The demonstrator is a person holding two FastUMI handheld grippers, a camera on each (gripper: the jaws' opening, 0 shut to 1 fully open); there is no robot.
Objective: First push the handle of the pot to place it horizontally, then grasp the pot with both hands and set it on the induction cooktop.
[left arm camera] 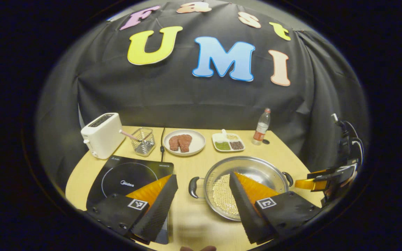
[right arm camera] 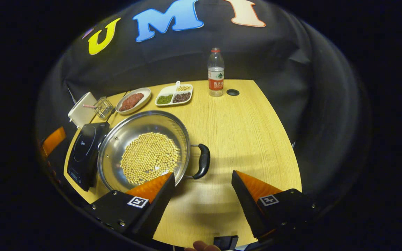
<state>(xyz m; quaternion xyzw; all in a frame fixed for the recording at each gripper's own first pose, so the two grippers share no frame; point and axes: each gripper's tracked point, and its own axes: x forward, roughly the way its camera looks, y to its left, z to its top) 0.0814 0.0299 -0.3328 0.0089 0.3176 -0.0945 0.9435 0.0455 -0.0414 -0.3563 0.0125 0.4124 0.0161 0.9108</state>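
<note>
Your left gripper hangs above the near edge of the table with its jaws spread wide and nothing between them. The left finger sits over the induction cooktop, the right one over the pot. The pot (steel, wide and shallow, with a layer of pale beans in its bottom) stands on the table just to the right of the cooktop, not on it. One black handle points toward the cooktop, the other toward the right edge of the table.

Your right gripper hovers over the near right part of the table, jaws also spread and empty. Its left finger overlaps the pot's near rim in the right gripper view, and the right-hand handle lies just ahead of the gap between the fingers, untouched. In the left gripper view the same gripper shows at the right edge of the table.

Along the far edge stand a white toaster, a wire basket, a plate of meat, a divided dish and a water bottle.
</note>
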